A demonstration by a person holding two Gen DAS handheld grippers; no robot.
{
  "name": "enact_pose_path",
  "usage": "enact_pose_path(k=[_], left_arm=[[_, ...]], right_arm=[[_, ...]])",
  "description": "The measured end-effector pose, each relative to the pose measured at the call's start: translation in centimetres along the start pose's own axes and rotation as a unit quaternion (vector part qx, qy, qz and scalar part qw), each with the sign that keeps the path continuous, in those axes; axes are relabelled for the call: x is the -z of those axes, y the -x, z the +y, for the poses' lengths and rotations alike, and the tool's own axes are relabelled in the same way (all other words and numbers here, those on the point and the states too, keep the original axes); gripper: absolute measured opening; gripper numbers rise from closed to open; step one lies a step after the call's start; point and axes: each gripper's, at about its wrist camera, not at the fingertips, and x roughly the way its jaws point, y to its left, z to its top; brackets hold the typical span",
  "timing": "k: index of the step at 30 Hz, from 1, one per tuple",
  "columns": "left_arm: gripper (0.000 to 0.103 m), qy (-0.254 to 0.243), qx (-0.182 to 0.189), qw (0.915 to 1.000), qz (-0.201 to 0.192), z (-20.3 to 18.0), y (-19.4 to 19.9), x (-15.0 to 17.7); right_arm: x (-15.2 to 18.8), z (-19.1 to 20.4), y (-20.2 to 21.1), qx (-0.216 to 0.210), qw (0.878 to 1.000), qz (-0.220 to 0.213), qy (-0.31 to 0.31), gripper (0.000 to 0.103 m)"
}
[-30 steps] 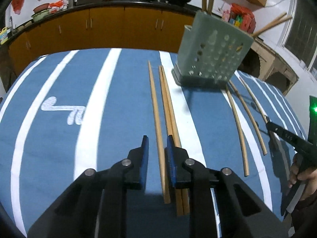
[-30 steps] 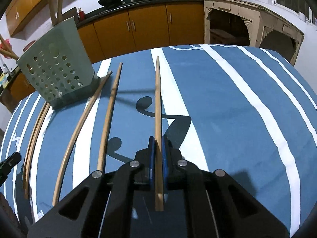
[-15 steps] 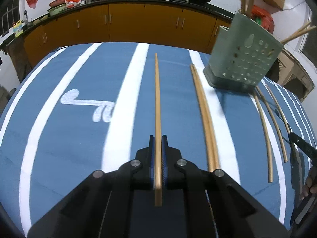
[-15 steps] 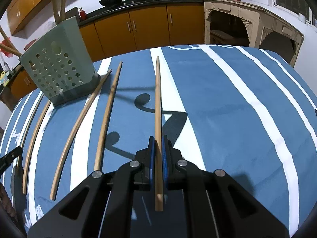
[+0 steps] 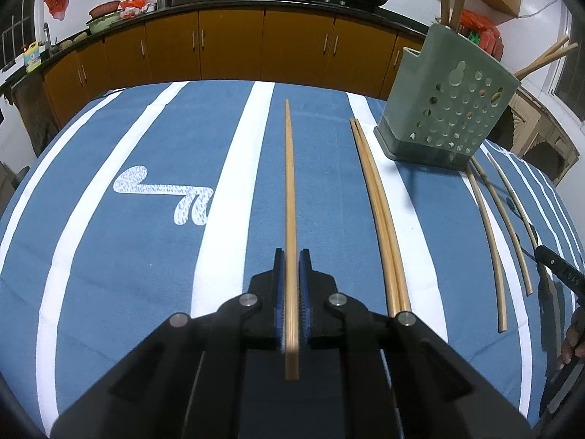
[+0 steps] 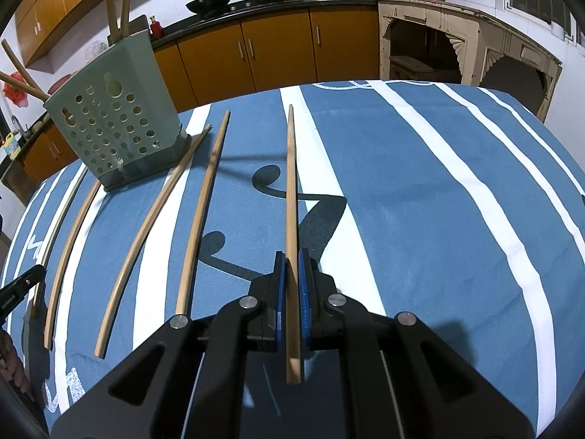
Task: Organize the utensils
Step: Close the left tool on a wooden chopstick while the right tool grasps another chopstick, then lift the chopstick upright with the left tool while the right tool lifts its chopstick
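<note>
Wooden chopstick [image 5: 290, 197], one, clamped between the blue pads of the left gripper [image 5: 291, 256], pointing away over the blue white-striped tablecloth [image 5: 109, 256]. Second chopstick [image 6: 291, 190], clamped likewise in the right gripper [image 6: 291, 256]. Pair of chopsticks [image 5: 380, 212] lying side by side, touching, on the cloth just right of the left gripper. Further loose chopsticks [image 6: 199, 212] lying on the cloth between the right gripper and the holder. Green perforated utensil holder [image 6: 117, 124], upright at the far side of the table, with chopsticks standing in it.
</note>
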Motion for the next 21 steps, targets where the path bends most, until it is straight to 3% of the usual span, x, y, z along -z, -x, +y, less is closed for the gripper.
enact_pose_path(k=[21], left_arm=[[0.012, 0.002, 0.004, 1.0000, 0.000, 0.05, 0.05, 0.08]], right_arm=[[0.16, 0.09, 0.00, -0.001, 1.000, 0.001, 0.001, 0.009]])
